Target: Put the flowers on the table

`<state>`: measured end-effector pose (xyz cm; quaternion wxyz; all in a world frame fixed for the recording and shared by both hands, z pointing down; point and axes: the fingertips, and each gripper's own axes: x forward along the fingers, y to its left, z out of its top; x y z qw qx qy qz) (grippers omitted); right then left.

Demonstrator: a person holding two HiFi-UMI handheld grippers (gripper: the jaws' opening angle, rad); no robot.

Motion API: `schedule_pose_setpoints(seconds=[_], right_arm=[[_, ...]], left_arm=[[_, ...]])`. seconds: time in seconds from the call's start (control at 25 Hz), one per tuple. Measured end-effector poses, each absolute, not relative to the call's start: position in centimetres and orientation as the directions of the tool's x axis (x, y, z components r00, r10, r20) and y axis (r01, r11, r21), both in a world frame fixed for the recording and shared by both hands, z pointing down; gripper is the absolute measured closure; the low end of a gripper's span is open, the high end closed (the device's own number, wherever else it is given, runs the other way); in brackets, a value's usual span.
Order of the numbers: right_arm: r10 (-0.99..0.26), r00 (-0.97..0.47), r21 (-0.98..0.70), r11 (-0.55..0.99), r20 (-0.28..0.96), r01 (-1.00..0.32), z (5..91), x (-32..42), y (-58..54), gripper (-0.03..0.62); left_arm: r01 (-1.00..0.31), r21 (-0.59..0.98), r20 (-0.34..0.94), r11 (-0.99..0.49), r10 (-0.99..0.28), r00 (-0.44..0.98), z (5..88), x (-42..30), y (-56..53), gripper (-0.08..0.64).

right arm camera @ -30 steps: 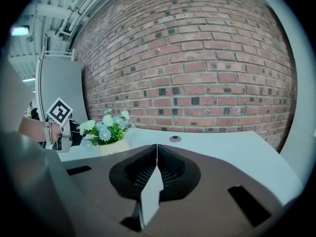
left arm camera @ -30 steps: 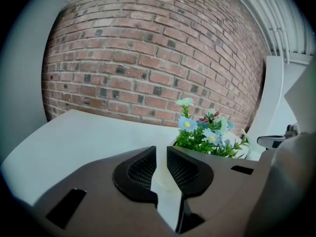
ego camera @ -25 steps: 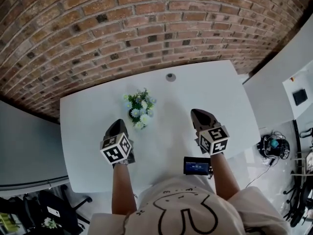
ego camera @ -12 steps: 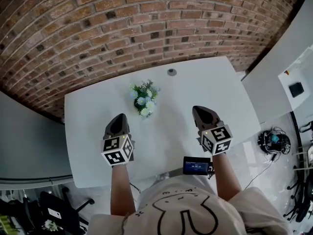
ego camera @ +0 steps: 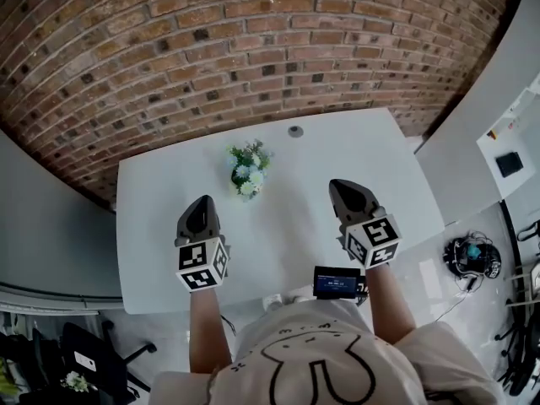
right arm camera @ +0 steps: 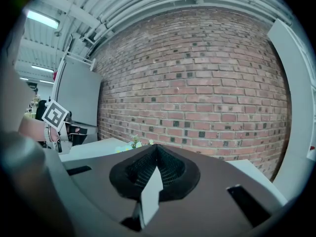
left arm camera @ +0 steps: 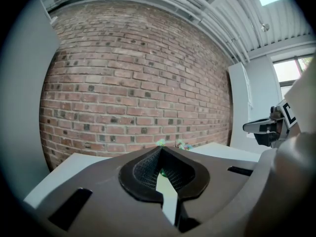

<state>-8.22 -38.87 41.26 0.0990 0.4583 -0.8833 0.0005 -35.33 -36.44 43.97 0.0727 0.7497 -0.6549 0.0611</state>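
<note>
A small bunch of white and pale blue flowers [ego camera: 247, 167] in a dark pot stands upright on the white table [ego camera: 152, 192], toward its far middle. My left gripper [ego camera: 200, 202] hovers over the table's near left, short of the flowers, jaws shut with nothing in them. My right gripper [ego camera: 341, 187] hovers at the near right, also shut and empty. In the left gripper view only the flower tips [left arm camera: 170, 143] show above the closed jaws [left arm camera: 160, 151]. The right gripper view shows the flowers [right arm camera: 133, 142] left of its closed jaws [right arm camera: 157, 148].
A brick wall [ego camera: 253, 49] runs behind the table. A round cable grommet [ego camera: 294, 131] sits in the tabletop beyond the flowers. A dark device [ego camera: 337, 283] hangs at the person's waist. White cabinets stand at right, cables [ego camera: 472, 256] lie on the floor, and a chair stands at lower left.
The view has drawn back a little, so the flowers sit farther from both grippers. The flowers stay standing in the same spot on the table. Both jaws remain shut.
</note>
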Motion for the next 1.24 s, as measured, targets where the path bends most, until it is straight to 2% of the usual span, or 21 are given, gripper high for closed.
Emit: schedule_pose_setpoints(seconds=[0.4,1.24], right_arm=[[-0.801,-0.589,0.120,0.598,0.102,-0.792,38.0,-6.5,-36.8,0.577],[-0.797,-0.603,0.153,0.602,0.046,-0.784,36.2,-4.9,-34.0,0.577]], left_arm=[[-0.997,-0.005,0.102,-0.082,-0.991,0.081,40.2,-33.9,-33.4,0.549],[-0.999,-0.011,0.018,-0.048,-0.999,0.048,37.6,-32.4,-30.3,0.549]])
